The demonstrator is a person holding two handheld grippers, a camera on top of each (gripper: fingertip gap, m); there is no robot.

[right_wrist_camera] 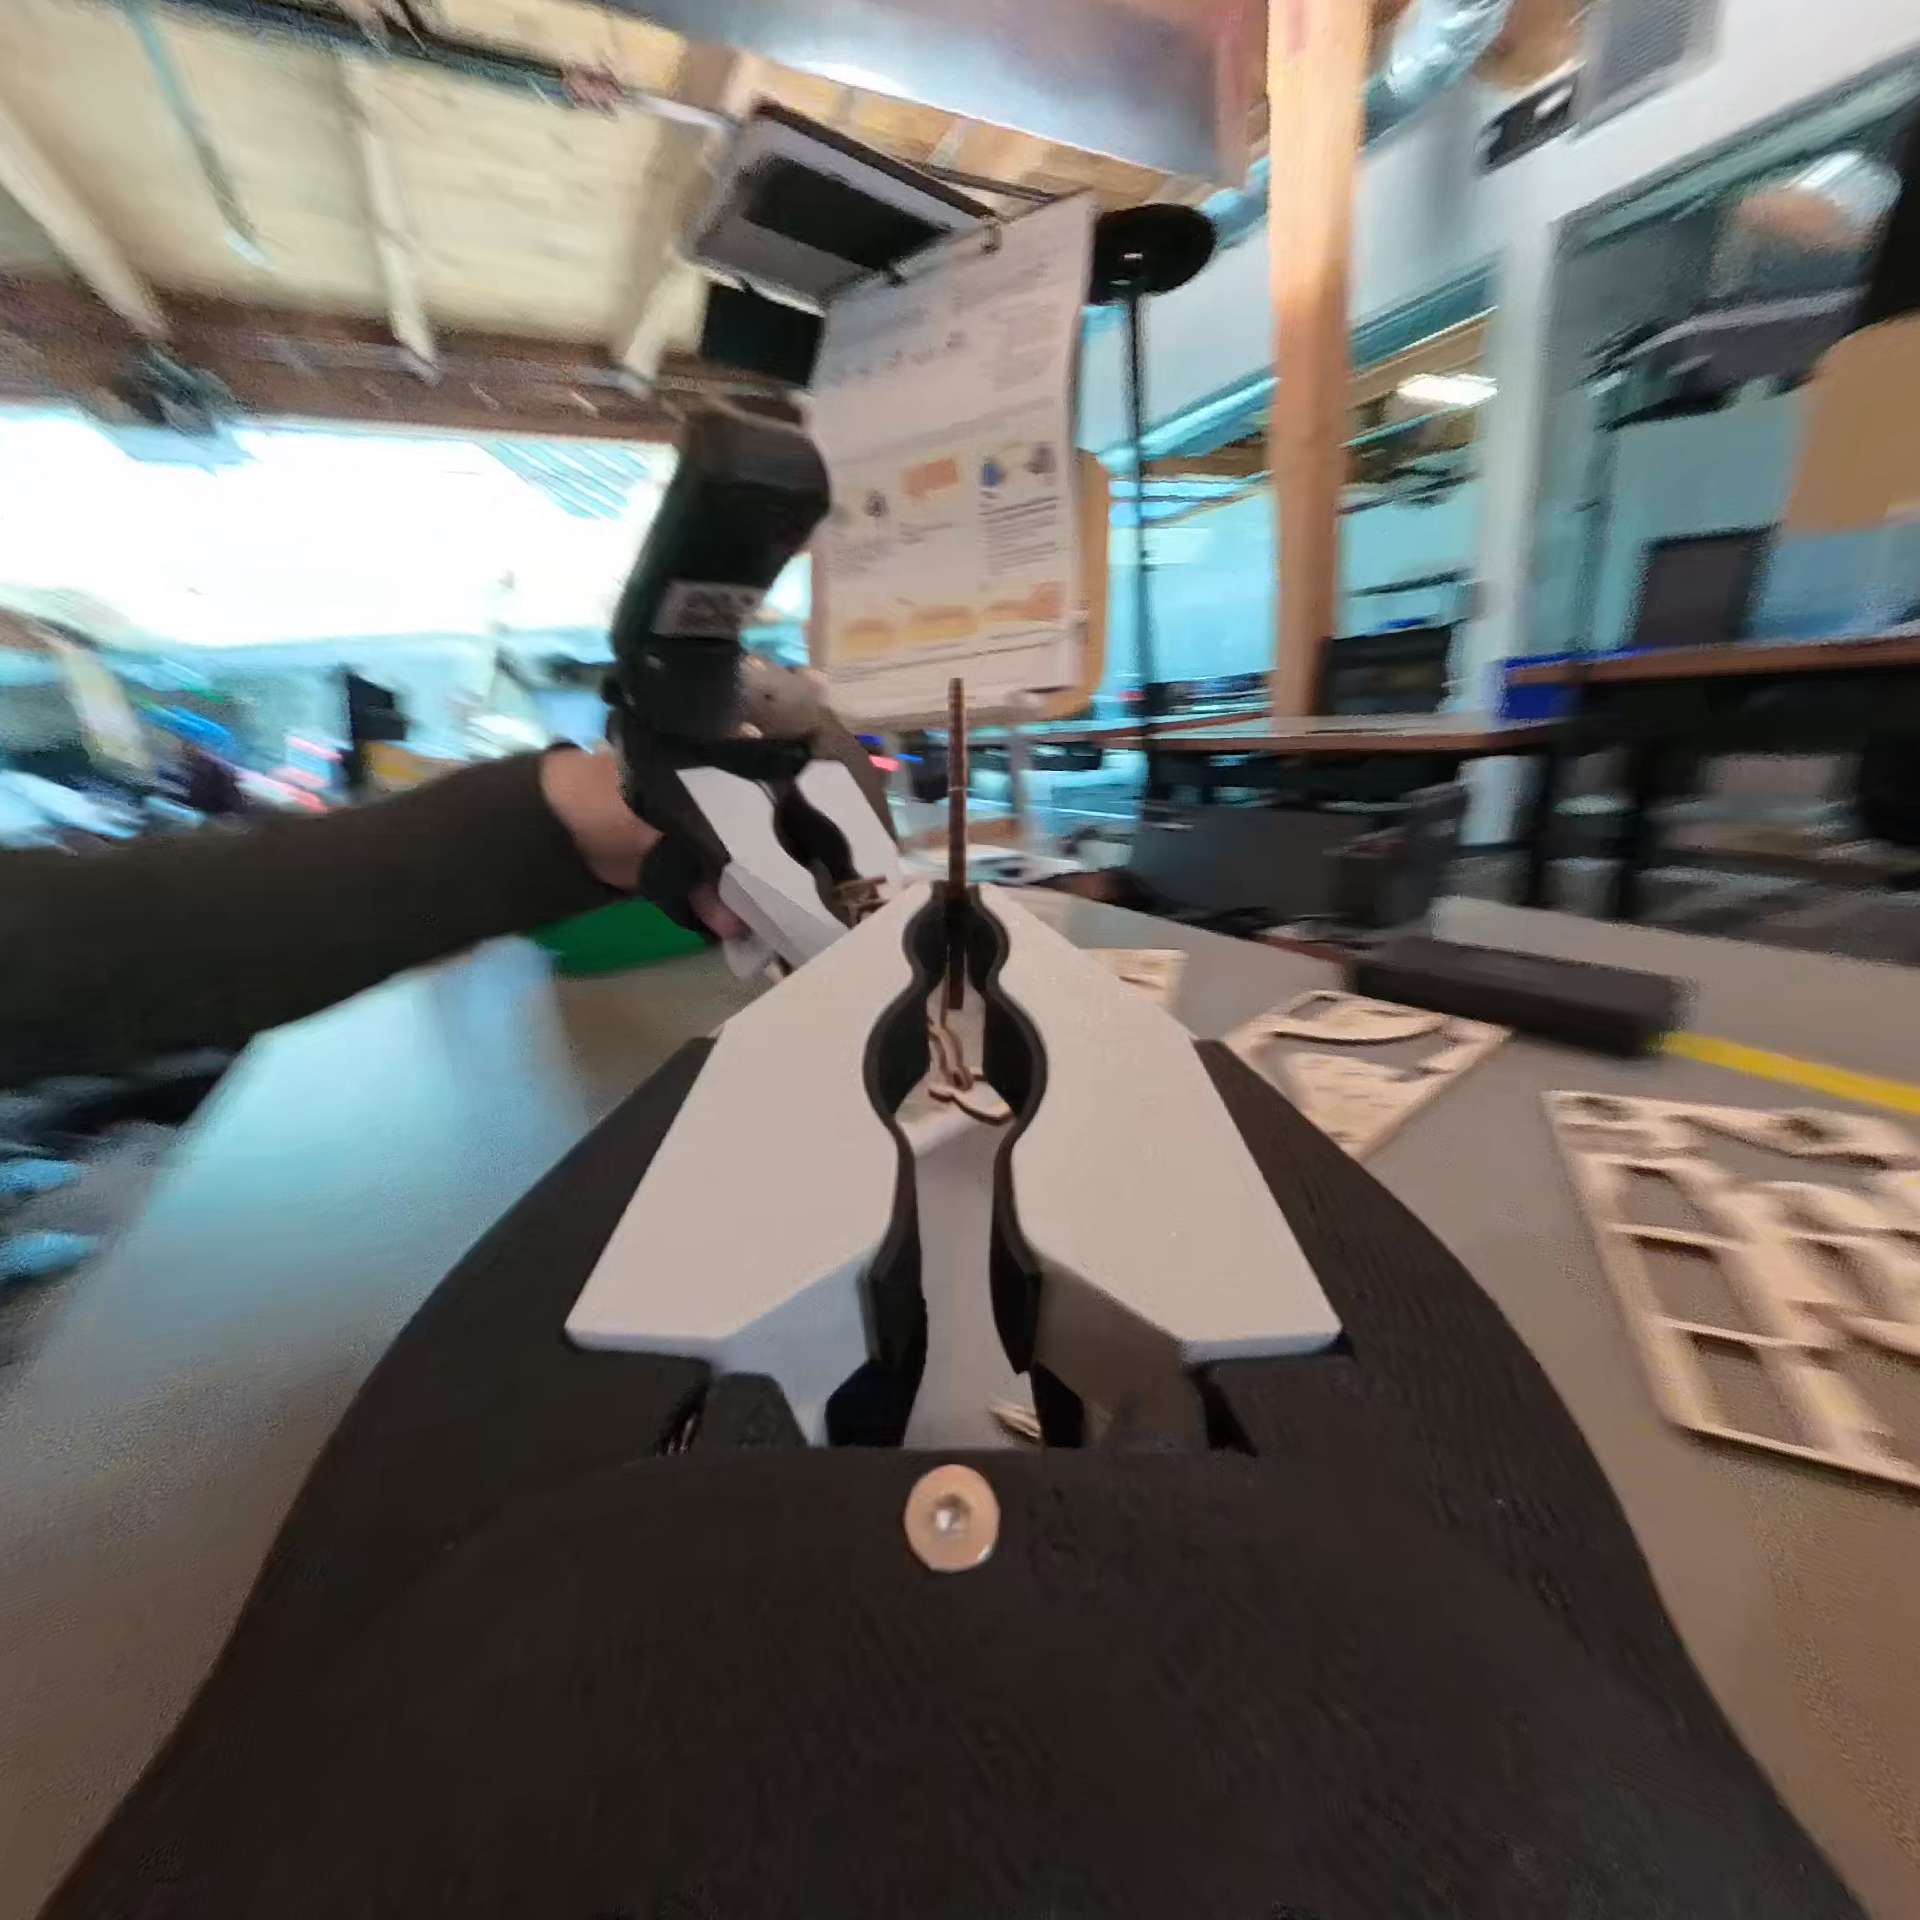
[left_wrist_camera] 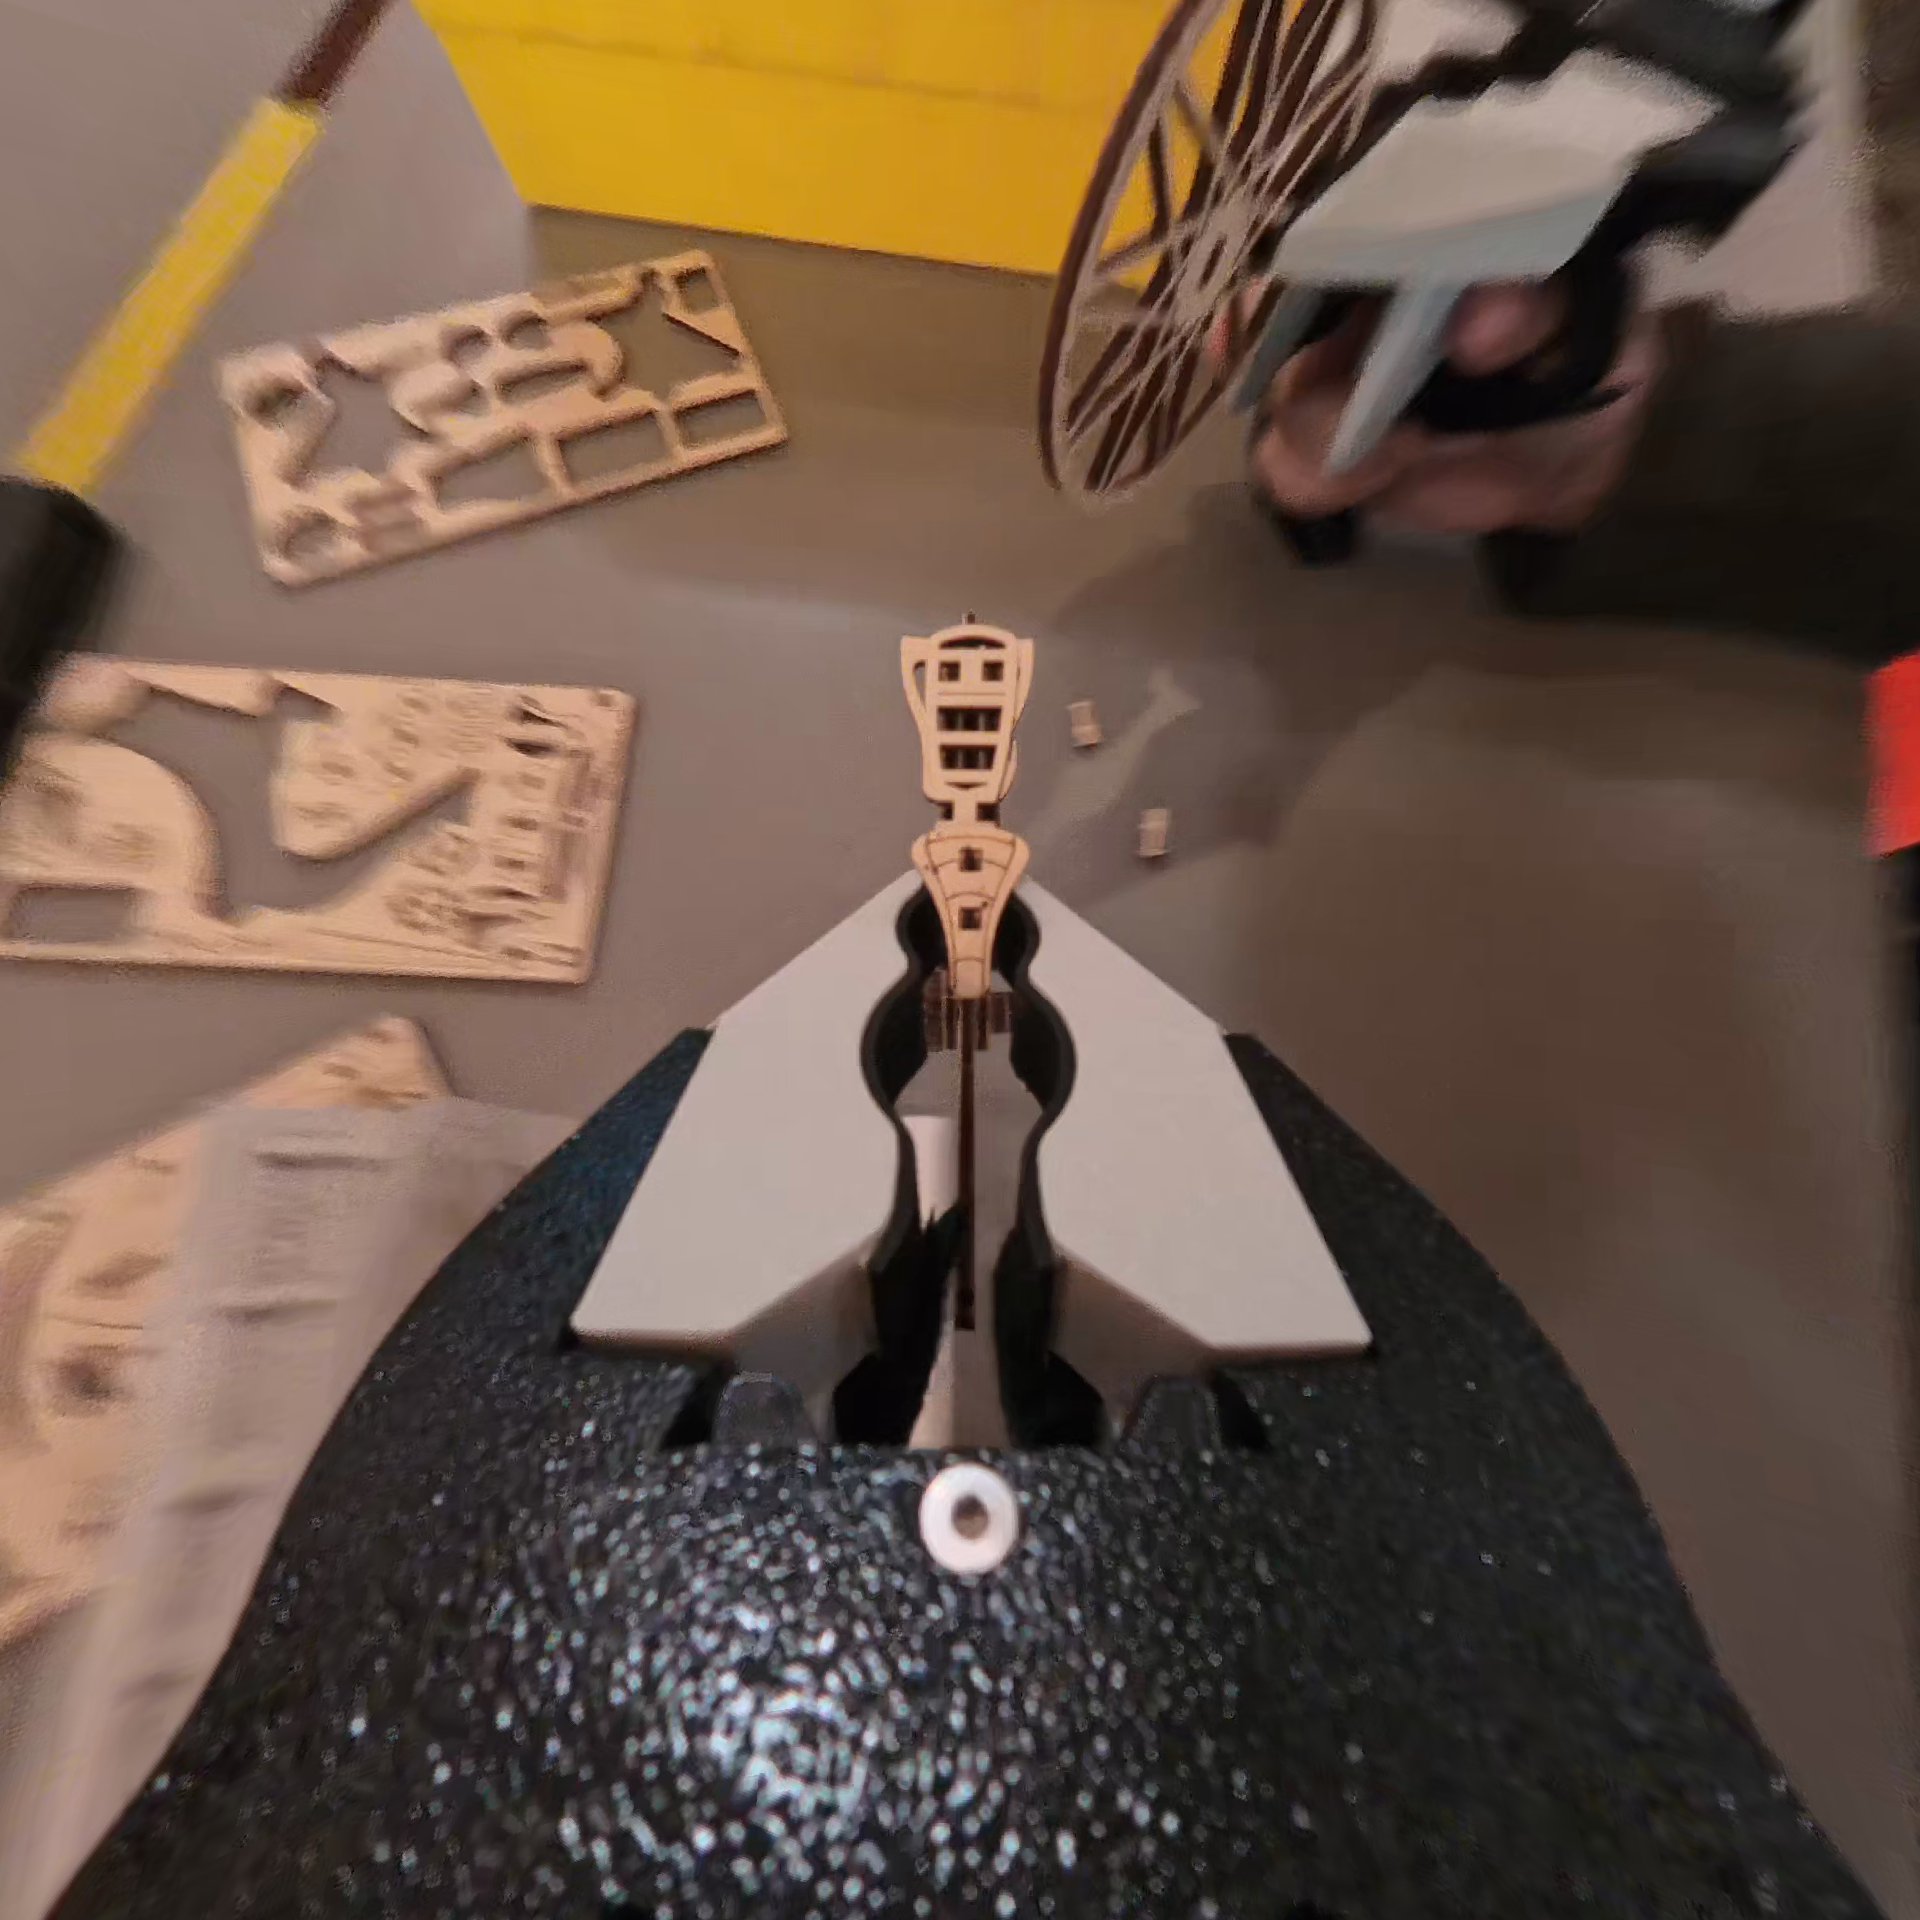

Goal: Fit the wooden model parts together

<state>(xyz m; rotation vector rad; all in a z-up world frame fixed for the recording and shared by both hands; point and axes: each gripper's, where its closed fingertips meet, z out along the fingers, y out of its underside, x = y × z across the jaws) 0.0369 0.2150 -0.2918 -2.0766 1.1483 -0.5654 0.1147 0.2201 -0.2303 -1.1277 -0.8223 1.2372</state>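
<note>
Left gripper pinching a slim slotted wooden model piece above the grey table, right gripper clamped on a spoked wooden wheel (edge-on in its own view), punched-out sheets lying nearby

Two tongs show, the left tongs and the right tongs, and each holds one wooden part: a thin cut-out piece and a big spoked wheel. Three cut-out wooden sheets lie on the table: one far, one middle, one near. Two tiny wooden bits sit beside them, and one yellow box stands behind.
</note>
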